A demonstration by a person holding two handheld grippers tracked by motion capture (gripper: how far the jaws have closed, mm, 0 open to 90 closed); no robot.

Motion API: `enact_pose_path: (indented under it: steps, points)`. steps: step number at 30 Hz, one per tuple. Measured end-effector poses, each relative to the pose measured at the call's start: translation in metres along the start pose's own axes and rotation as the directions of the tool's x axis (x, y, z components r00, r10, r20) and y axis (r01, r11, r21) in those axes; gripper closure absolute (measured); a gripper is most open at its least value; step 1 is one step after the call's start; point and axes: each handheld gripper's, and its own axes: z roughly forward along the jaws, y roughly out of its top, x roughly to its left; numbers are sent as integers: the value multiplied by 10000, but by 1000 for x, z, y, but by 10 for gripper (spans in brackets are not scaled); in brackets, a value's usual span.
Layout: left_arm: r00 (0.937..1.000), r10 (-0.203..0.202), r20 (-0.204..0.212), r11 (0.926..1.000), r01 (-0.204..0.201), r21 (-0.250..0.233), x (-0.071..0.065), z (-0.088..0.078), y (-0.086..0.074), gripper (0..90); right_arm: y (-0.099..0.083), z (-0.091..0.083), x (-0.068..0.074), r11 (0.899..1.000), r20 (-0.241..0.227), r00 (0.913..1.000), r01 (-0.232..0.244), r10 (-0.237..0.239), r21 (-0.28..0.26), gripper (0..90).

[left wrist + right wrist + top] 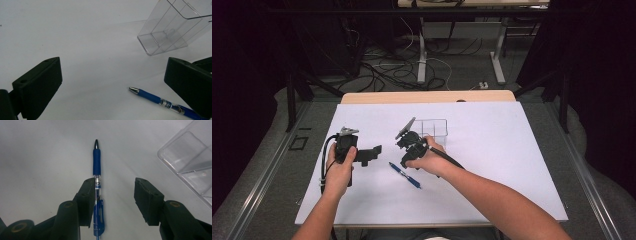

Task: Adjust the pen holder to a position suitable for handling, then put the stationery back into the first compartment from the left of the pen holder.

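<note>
A blue pen [404, 175] lies flat on the white sheet [492, 165], tip toward the far left. My right gripper [406, 159] hangs low over it, jaws apart. In the right gripper view the pen [97, 162] runs along the inner face of the left jaw of the right gripper [114, 182], while the right jaw stands well clear of it. My left gripper [373, 151] is held just left of the pen, jaws wide and empty. The left gripper [112, 65] looks across the sheet at the pen [160, 100] and a clear plastic box [170, 32].
The clear plastic box [434, 127] with inner dividers stands on the sheet just behind my right gripper; its corner [190, 162] is close on the right. The table's wooden back edge [427, 96] borders a floor with cables and desk legs.
</note>
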Motion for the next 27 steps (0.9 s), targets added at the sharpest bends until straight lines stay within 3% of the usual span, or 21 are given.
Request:
enact_pose_path:
  steps: [4, 5, 6, 12, 13, 14, 15, 25, 26, 27]
  points:
    - [10000, -23, 35, 10000, 23, -36, 1, 0, 0, 15, 2, 3, 1, 10000, -10, 10000, 0, 0, -77, 527]
    - [10000, -25, 31, 10000, 26, -43, 1, 0, 0, 16, 1, 7, 1, 9984, -72, 10000, -12, 7, -562, 528]
    - [10000, -23, 23, 10000, 23, -38, 2, 0, 0, 15, 3, 5, 2, 9998, -22, 10000, -28, 28, -189, 530]
    - [9999, -95, -66, 9999, 95, -60, 3, 0, -1, 16, 5, 12, 5, 9999, 25, 10000, 49, -48, -112, 543]
    - [10000, -77, -61, 10000, 77, 34, 4, -1, 0, 16, 5, 17, 6, 9990, -38, 10000, -23, 21, -444, 547]
    - [9999, -137, -76, 9999, 137, -30, 4, -1, -1, 16, 6, 15, 7, 10000, -5, 10000, 14, -14, -37, 550]
    - [9999, -132, -110, 9999, 131, -22, 4, -1, -1, 15, 6, 17, 7, 10000, -53, 9999, 92, -92, 0, 556]
    - [9995, -287, -136, 9996, 286, -43, 6, -1, -2, 16, 10, 26, 7, 10000, -247, 9997, -56, 58, 68, 616]
    - [9995, -296, -122, 9996, 295, -30, 6, -1, -2, 16, 9, 30, 6, 9993, -345, 9994, -94, 82, -350, 622]
    - [9995, -298, -124, 9996, 297, -27, 7, -1, -2, 15, 10, 28, 6, 9999, -163, 9999, 43, -41, 162, 627]
